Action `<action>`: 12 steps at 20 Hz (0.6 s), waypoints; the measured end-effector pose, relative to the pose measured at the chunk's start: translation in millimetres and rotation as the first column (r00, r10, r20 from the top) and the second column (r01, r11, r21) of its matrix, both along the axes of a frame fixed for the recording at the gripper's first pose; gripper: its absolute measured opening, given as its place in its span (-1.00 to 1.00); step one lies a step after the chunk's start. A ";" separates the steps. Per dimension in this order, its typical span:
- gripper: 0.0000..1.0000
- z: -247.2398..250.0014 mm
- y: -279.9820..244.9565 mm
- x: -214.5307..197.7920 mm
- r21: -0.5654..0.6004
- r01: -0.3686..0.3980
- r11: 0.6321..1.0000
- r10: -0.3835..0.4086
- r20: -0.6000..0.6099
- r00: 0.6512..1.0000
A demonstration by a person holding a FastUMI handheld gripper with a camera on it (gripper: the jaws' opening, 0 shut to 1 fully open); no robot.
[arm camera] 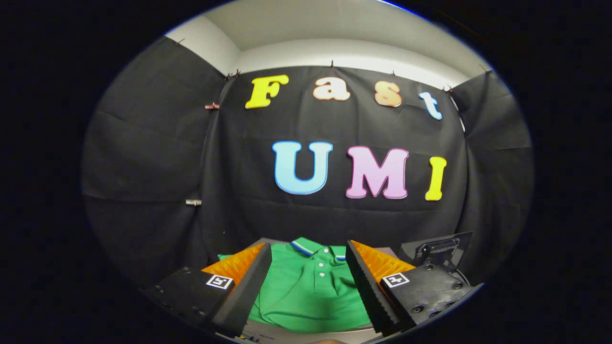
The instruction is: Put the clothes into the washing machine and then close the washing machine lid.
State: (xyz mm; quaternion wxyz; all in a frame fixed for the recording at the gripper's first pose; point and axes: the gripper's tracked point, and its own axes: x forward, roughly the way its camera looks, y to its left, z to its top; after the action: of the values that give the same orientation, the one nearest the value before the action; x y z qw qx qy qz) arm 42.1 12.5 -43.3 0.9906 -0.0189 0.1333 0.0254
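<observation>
black cloth walls (158, 157) box me in; one green polo shirt (311, 291) lies flat between my gripper's (308, 260) wide-open fingers, untouched.

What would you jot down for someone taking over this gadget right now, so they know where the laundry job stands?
Gripper: jaws open, holding nothing, one on each side of the shirt.
Green polo shirt: lies flat between and just ahead of the jaws, collar away from the gripper, buttons visible.
Dark raised part: beyond the right jaw, possibly the washing machine's open lid; cannot tell for sure.
Done: nothing yet.
Left: grasp the shirt, put it in the machine, close the lid.
</observation>
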 end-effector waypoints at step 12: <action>0.95 -114.2 -34.5 38.5 -0.019 0.069 0.997 -0.068 -0.507 0.859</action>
State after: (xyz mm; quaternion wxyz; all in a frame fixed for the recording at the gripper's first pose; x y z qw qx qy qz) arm 80.6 -22.0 -157.6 0.9209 -0.0067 0.3896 -0.0057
